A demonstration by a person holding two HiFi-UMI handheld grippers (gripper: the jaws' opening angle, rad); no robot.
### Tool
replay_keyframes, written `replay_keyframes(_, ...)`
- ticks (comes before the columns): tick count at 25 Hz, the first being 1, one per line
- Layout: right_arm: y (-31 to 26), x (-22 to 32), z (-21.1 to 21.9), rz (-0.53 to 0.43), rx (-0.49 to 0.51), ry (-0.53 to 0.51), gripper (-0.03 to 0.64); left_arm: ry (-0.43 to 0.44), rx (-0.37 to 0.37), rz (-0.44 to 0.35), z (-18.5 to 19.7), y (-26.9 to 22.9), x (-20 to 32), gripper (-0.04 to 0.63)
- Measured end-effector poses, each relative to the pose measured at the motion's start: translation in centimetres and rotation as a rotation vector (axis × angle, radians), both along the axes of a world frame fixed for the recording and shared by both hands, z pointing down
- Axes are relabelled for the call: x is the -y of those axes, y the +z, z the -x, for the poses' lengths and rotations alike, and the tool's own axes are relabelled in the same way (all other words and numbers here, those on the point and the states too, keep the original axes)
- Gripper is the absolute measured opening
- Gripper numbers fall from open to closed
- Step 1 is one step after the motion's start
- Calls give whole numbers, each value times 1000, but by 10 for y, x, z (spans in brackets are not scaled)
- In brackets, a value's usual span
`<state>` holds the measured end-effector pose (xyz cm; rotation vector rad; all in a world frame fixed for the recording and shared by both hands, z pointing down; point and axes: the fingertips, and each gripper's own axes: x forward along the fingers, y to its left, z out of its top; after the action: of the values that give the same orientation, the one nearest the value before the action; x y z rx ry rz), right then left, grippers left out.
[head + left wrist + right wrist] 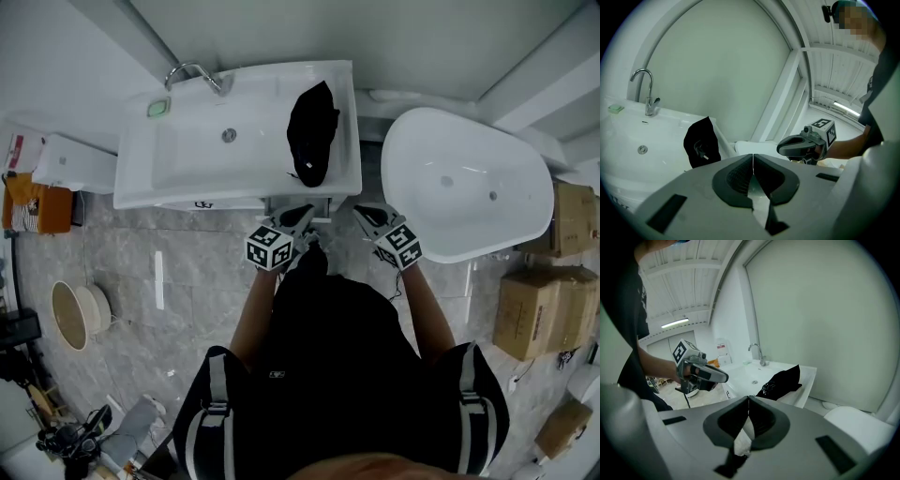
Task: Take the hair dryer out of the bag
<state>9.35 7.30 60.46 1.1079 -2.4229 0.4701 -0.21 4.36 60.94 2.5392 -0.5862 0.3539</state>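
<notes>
Black-clad torso (333, 356) of the person is seen nearest the head camera. Ahead of it, the left gripper (300, 217) and right gripper (367, 216) are held side by side, jaws pressed together on nothing. Beyond both, untouched, the black bag (312, 131) is laid on the right rim of the sink (187, 155); the hair dryer cannot be made out.

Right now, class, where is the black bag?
In the head view, the black bag lies on the right end of the white sink, between its drain and the bathtub.
</notes>
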Motion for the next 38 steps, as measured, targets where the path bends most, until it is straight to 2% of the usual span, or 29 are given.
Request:
replay_keyframes(11,4,51,8,8,-16,21,58,51,11,10,-1,7,53,17)
replay_keyframes(24,14,101,40,8,-87,-28,60,81,-16,-11,7,8,103,17)
replay_keyframes(38,20,130,40,9,-90,-36,60,45,16,17,21,24,123,17)
